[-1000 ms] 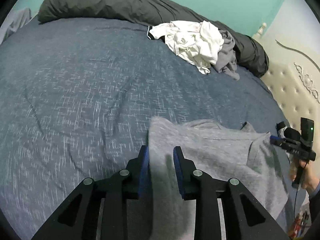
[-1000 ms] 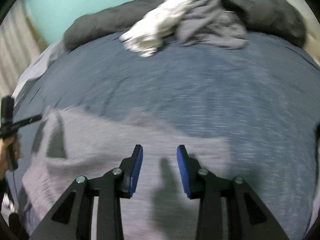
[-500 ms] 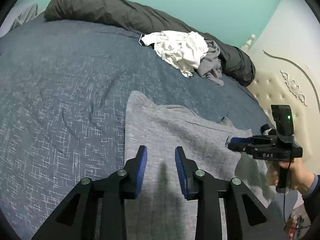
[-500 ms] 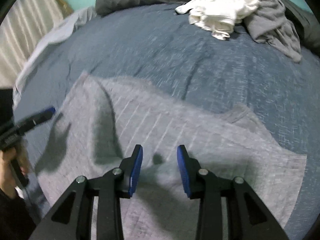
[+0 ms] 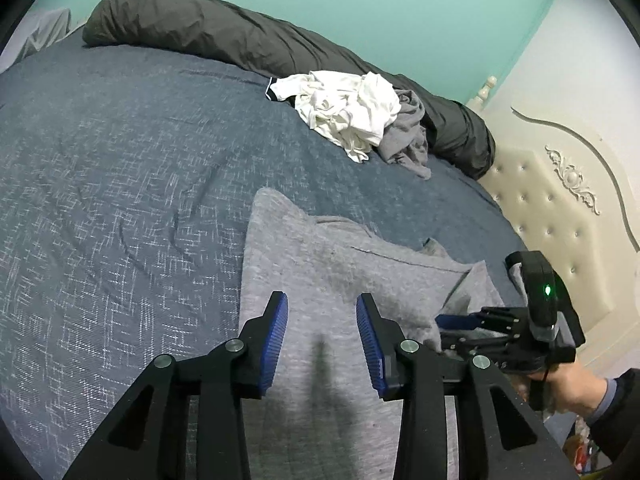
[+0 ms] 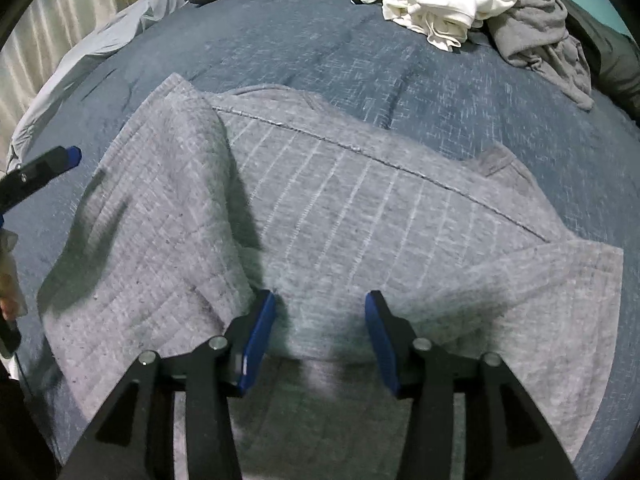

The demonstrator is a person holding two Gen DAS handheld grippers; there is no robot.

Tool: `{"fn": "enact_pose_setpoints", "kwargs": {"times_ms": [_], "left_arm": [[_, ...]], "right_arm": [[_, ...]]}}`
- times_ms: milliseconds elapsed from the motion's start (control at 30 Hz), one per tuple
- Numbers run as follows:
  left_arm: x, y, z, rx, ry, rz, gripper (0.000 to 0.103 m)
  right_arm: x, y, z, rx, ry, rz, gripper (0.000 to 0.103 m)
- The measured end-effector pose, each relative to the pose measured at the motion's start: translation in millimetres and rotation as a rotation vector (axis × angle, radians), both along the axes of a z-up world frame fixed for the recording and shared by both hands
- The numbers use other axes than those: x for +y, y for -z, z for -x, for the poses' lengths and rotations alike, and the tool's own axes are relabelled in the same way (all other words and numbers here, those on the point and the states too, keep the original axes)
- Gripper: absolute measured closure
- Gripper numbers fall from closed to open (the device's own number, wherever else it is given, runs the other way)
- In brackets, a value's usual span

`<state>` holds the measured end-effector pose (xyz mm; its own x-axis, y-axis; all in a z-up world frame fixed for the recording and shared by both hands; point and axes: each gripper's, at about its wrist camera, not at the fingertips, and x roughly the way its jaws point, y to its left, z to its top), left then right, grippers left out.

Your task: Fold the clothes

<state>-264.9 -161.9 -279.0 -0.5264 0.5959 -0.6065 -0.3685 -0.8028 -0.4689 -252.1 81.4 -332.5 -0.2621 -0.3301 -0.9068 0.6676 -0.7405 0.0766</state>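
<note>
A grey knit garment (image 6: 340,208) (image 5: 320,264) lies spread on the blue bedspread, with a flap folded over on its left side and another on its right. My left gripper (image 5: 321,312) hovers open over the garment's left half, nothing between its blue pads. My right gripper (image 6: 320,312) is open too, low over the garment's near middle, its left pad (image 6: 256,340) close to the folded flap's edge. In the left wrist view the right gripper (image 5: 452,322) shows at the garment's right edge, held by a hand (image 5: 568,392).
A heap of white clothes (image 5: 348,112) (image 6: 444,0) and a crumpled grey one (image 5: 408,136) (image 6: 544,28) lie at the far side of the bed (image 5: 100,200). A dark rolled duvet (image 5: 224,36) runs along the wall. A tufted cream headboard (image 5: 560,216) stands at right.
Both grippers have moved in lower over the grey garment. The right one swung from the far bed down to the garment's middle; both stayed open.
</note>
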Motion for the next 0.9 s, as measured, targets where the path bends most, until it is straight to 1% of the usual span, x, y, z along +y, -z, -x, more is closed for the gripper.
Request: {"fn": "enact_pose_setpoints", "kwargs": {"times_ms": [33, 67, 167, 233, 367, 500, 533, 600, 633, 700, 800, 833, 900], "left_arm": [[-0.1, -0.1, -0.2, 0.0, 0.001, -0.004, 0.063], [-0.1, 0.3, -0.2, -0.001, 0.002, -0.007, 0.063], [-0.4, 1.2, -0.3, -0.001, 0.004, -0.018, 0.063], [-1.4, 1.1, -0.3, 0.0, 0.004, -0.024, 0.063], [-3.1, 0.7, -0.5, 0.001, 0.004, -0.035, 0.063], [-2.4, -0.2, -1.9, 0.002, 0.002, -0.038, 0.062], [-2.2, -0.4, -2.3, 0.002, 0.001, -0.039, 0.061], [-1.9, -1.0, -2.5, 0.004, 0.0, -0.043, 0.056], [-2.0, -1.1, -2.3, 0.004, 0.001, -0.044, 0.056], [-2.5, -1.1, -1.6, 0.003, -0.001, -0.047, 0.055], [-3.6, -0.6, -0.5, 0.0, -0.006, -0.053, 0.055], [-4.0, -0.4, -0.2, -0.001, -0.006, -0.054, 0.055], [-4.2, -0.3, 0.0, -0.001, -0.006, -0.054, 0.055]], "right_arm": [[-1.1, 0.4, -2.6, 0.008, -0.014, -0.002, 0.07], [-2.3, 0.6, -5.4, 0.016, -0.031, -0.004, 0.08], [-3.1, 2.1, -11.5, 0.033, -0.07, -0.006, 0.098], [-1.8, 2.7, -12.9, 0.038, -0.084, -0.002, 0.101], [7.8, -3.2, -10.1, 0.035, -0.073, 0.031, 0.102], [7.9, -12.2, -5.2, 0.066, -0.075, 0.026, 0.101], [6.2, -12.8, -0.3, 0.055, -0.07, 0.028, 0.098], [1.1, -7.8, 6.4, 0.03, -0.066, 0.031, 0.075], [-1.5, -4.8, 9.2, 0.019, -0.064, 0.032, 0.056], [-5.7, 1.6, 12.1, -0.007, -0.079, 0.025, 0.055], [-9.5, 1.5, 3.3, 0.001, -0.108, 0.007, 0.055], [-9.9, 1.8, 0.5, 0.013, -0.123, 0.003, 0.056], [-10.3, 2.0, -5.0, 0.034, -0.157, -0.002, 0.064]]}}
